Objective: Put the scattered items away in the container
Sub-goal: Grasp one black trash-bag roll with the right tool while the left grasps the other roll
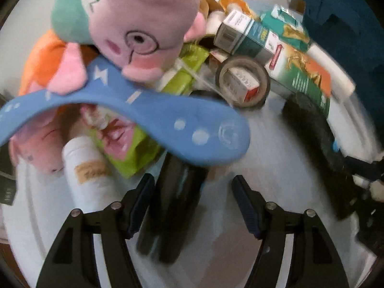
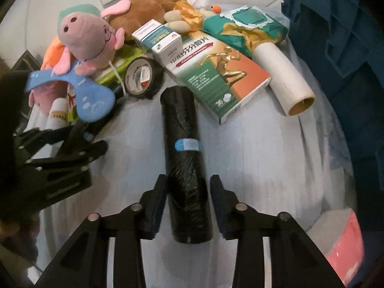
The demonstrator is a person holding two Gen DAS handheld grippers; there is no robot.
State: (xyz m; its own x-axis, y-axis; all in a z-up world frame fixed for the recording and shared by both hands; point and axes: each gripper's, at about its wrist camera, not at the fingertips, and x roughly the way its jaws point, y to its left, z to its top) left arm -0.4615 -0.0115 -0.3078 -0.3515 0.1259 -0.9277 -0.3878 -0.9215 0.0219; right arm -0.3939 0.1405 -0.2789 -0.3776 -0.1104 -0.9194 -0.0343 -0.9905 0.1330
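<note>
A black roll of bin bags lies on the white cloth, its near end between the open fingers of my right gripper. My left gripper is open over a dark flat object that lies between its fingers; it also shows in the right wrist view at the left. The blue container stands at the right. A pile of scattered items fills the back: a pink pig plush, a blue bib, a tape roll and a green and orange box.
A white paper roll, a wipes pack, a small white box and a brown plush lie near the pile. A white bottle lies at the left. A pink object sits at the lower right.
</note>
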